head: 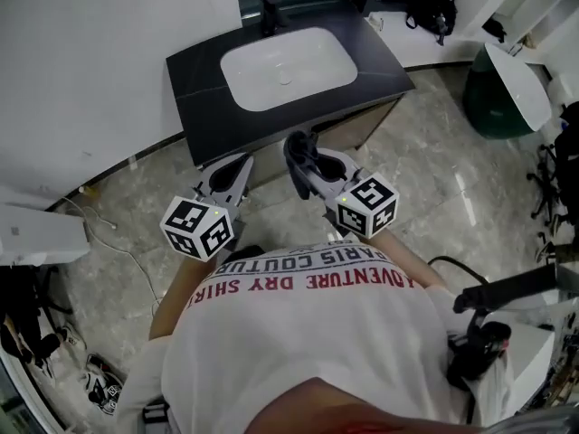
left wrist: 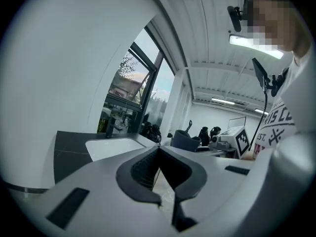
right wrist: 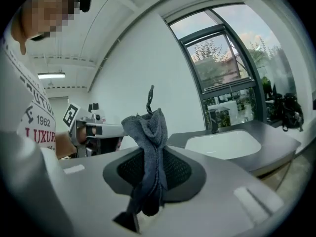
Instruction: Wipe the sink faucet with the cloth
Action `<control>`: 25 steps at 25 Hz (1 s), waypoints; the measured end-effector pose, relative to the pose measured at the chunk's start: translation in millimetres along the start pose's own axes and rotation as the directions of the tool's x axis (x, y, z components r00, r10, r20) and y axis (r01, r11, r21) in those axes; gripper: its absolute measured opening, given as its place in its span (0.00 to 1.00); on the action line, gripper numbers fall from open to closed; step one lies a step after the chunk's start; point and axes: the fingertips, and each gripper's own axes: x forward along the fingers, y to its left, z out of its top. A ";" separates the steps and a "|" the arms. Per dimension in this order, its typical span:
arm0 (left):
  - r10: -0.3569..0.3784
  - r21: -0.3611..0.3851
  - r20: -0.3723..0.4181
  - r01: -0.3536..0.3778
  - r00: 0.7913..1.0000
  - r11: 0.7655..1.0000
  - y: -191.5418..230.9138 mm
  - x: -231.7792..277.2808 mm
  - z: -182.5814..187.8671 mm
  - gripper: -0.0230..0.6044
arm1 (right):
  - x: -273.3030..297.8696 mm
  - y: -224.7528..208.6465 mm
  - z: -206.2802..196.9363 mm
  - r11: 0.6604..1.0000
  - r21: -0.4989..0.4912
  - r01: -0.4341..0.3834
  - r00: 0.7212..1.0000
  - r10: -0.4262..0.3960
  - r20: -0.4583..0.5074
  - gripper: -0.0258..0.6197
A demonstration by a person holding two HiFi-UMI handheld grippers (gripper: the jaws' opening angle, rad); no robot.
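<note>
The black faucet (head: 269, 14) stands at the back edge of a white basin (head: 285, 66) set in a dark counter (head: 194, 107). My right gripper (head: 299, 155) is shut on a grey-blue cloth (right wrist: 148, 152), which sticks up between its jaws in the right gripper view. It hovers just short of the counter's front edge. My left gripper (head: 241, 165) is beside it, shut, with nothing between its jaws. The left gripper view shows the faucet (left wrist: 109, 127) and basin (left wrist: 111, 147) ahead. The right gripper view has the faucet (right wrist: 213, 121) off to the right of the cloth.
A white wall (head: 90, 61) runs along the counter's left side. A dark green bin (head: 493, 107) and a black backpack (head: 432, 3) sit at the right. Cables (head: 109, 233) lie on the marble floor at the left. A window (right wrist: 232, 68) is behind the faucet.
</note>
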 end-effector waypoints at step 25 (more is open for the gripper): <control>0.114 0.064 0.069 -0.118 0.991 0.991 -441.6 -287.8 -120.0 0.04 | -403.4 296.4 -80.7 0.984 -0.056 -0.171 0.985 0.172 0.027 0.16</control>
